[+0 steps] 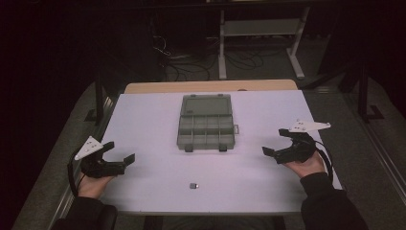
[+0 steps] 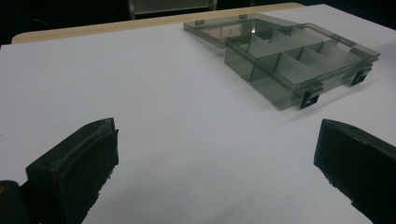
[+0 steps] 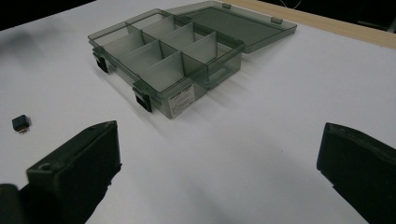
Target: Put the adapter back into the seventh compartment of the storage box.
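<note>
A smoky clear plastic compartment box [image 1: 206, 127] lies open in the middle of the white table, its lid [image 1: 207, 104] folded back flat on the far side. Its compartments [image 2: 289, 60] [image 3: 159, 51] look empty. A small dark block [image 1: 194, 185] [image 3: 20, 123] lies on the table nearer the front edge. My left gripper [image 1: 119, 152] rests at the left, open, with nothing between its jaws. At the right my right gripper [image 1: 276, 142] is open too, also with nothing between its jaws. Both point inward toward the box.
The white sheet [image 1: 158, 120] covers a wooden tabletop whose far edge [image 1: 210, 86] shows. Beyond it on the dark floor are cables [image 1: 191, 67] and a white frame stand [image 1: 258, 33]. A person's hands and dark sleeves [image 1: 330, 201] come in from the bottom.
</note>
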`<state>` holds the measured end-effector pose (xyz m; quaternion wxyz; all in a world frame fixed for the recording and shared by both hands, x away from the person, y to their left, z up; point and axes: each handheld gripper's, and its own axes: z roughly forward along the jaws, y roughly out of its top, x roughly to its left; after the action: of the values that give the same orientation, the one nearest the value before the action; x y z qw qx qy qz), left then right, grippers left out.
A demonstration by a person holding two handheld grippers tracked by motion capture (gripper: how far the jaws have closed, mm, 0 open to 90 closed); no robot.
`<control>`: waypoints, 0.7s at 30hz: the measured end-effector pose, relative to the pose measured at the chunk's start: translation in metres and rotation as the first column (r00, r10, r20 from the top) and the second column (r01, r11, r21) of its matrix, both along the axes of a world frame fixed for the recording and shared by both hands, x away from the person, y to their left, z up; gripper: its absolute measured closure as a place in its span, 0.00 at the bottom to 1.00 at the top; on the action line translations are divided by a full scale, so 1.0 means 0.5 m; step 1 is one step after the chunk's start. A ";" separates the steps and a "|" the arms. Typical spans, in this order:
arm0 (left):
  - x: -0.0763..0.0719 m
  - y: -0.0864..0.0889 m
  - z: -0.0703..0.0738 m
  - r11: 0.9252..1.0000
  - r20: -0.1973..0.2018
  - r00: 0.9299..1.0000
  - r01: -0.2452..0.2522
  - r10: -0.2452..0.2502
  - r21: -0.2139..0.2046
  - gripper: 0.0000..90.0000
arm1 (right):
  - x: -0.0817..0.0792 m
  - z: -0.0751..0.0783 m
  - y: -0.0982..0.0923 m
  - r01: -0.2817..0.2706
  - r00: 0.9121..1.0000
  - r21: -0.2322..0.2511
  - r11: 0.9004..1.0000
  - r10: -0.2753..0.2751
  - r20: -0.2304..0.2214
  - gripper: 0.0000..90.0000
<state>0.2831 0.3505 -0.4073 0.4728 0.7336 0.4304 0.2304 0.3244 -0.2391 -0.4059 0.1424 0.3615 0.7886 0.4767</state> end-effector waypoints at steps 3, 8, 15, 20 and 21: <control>0.000 0.001 0.000 1.000 0.000 1.000 0.001 -0.001 0.001 0.00 | 0.000 0.000 0.000 0.000 1.000 -0.001 1.000 0.000 0.000 0.00; 0.000 0.000 0.000 1.000 0.000 1.000 -0.001 0.001 0.002 0.00 | -0.002 0.000 -0.001 0.000 1.000 0.004 1.000 0.000 0.002 0.00; 0.000 0.000 0.001 1.000 0.000 1.000 -0.001 0.001 0.002 0.00 | -0.003 0.002 -0.001 0.001 1.000 0.010 1.000 -0.001 0.005 0.00; -0.001 0.000 0.001 1.000 0.001 1.000 -0.002 0.002 0.006 0.00 | -0.003 0.002 0.000 -0.007 1.000 0.008 1.000 0.006 0.003 0.00; -0.001 0.000 0.002 1.000 0.004 1.000 -0.002 0.002 0.010 0.00 | -0.002 0.003 0.002 -0.017 1.000 0.006 1.000 0.017 0.002 0.00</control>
<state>0.2824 0.3506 -0.4065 0.4697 0.7352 0.4289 0.2345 0.3232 -0.2383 -0.4045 0.1381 0.3549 0.7899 0.4807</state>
